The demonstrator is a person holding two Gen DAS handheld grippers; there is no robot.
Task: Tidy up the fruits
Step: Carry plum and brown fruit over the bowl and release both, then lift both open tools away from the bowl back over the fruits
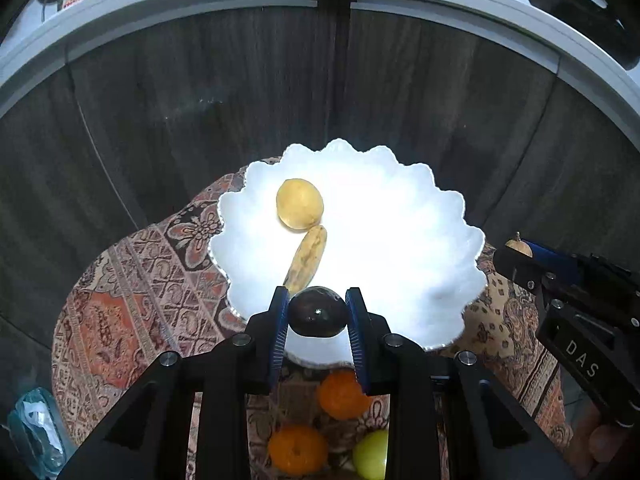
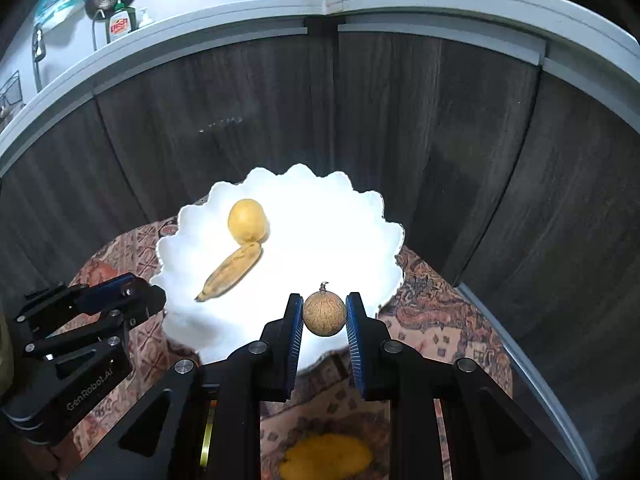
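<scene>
The left gripper [image 1: 318, 312] has its jaws clamped on a dark round fruit [image 1: 318, 311], pads pressing on its two sides; the right gripper [image 2: 324, 314] has its jaws clamped the same way on a tan round fruit [image 2: 324, 312] with a short stem pointing up. Both grippers point downward over the near rim of the white scalloped plate [image 1: 420, 240], the left one at the near-left part and the right one at the near-right part. The plate already carries a yellow round fruit [image 1: 300, 203] touching the tip of a spotted banana [image 1: 307, 258], both in its left half; the right half and centre are bare. The step in hand appears to be placement of both held fruits on the plate. Bring each fruit low over a bare area before releasing it, since round fruit is likely to roll on the smooth surface. Keep the dark fruit clear of the banana just ahead of it. Direct the tan fruit to the bare right half. Release one gripper at a time so that the two tools, now near each other, do not collide. Two oranges [image 1: 343, 396] and a green fruit [image 1: 372, 458] remain on the patterned cloth [image 1: 132, 280] over the tabletop, nearer than the plate.
</scene>
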